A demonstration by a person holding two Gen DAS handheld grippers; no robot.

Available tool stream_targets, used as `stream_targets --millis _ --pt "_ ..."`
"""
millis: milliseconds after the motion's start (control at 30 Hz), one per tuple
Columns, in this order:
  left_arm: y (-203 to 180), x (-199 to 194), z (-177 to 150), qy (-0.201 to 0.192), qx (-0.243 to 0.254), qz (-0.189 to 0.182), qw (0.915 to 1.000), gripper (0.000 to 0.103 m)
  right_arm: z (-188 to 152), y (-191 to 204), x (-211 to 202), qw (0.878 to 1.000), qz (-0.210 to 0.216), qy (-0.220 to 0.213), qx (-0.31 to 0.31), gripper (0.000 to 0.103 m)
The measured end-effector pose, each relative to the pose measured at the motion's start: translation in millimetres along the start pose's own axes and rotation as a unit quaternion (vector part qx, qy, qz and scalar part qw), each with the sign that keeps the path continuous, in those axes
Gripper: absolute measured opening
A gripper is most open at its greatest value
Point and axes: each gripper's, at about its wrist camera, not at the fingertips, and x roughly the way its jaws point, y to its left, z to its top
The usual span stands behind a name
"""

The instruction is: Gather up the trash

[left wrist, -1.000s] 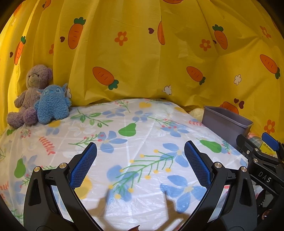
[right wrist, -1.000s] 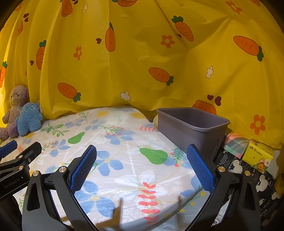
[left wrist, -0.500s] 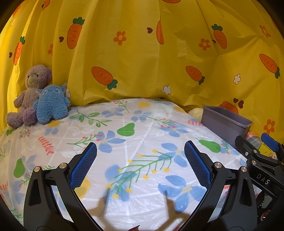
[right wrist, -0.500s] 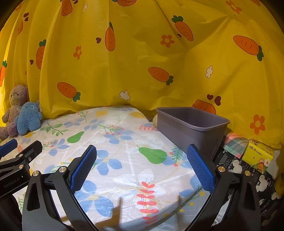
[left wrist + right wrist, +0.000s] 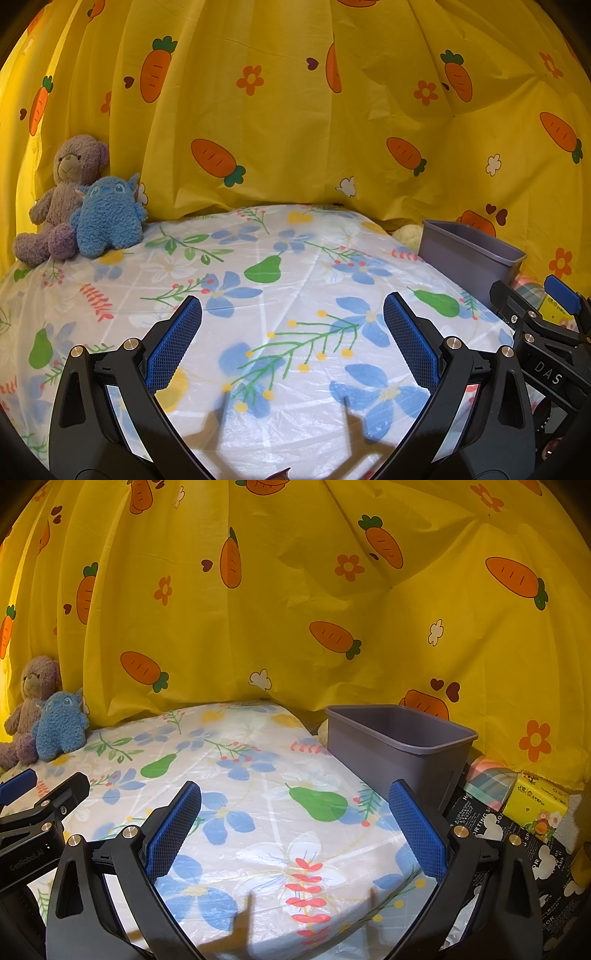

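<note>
A grey plastic bin point(image 5: 399, 746) stands empty at the table's right edge; it also shows at the right in the left wrist view point(image 5: 469, 254). My left gripper point(image 5: 291, 332) is open and empty above the flowered tablecloth point(image 5: 280, 288). My right gripper point(image 5: 293, 812) is open and empty above the same cloth point(image 5: 258, 775), with the bin just beyond its right finger. A crumpled pale lump point(image 5: 408, 233) lies behind the bin's left side. No other trash shows on the cloth.
A purple teddy bear point(image 5: 61, 199) and a blue plush toy point(image 5: 109, 218) sit at the back left. A yellow carrot-print curtain point(image 5: 295, 110) closes off the back. A yellow tissue pack point(image 5: 535, 805), a striped pack point(image 5: 487, 779) and a black printed cloth point(image 5: 491, 823) lie right of the bin.
Both views have drifted very slightly; the grippers stay open and empty and nothing on the table has moved.
</note>
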Motion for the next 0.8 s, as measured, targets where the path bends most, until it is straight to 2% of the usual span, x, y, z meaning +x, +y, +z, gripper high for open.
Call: stream_targets --millis 800 --pt "1.3 -0.1 -0.4 0.001 0.0 0.0 1.0 0.097 0.3 -0.6 -0.3 1.0 0.002 0.0 -0.002 0.097"
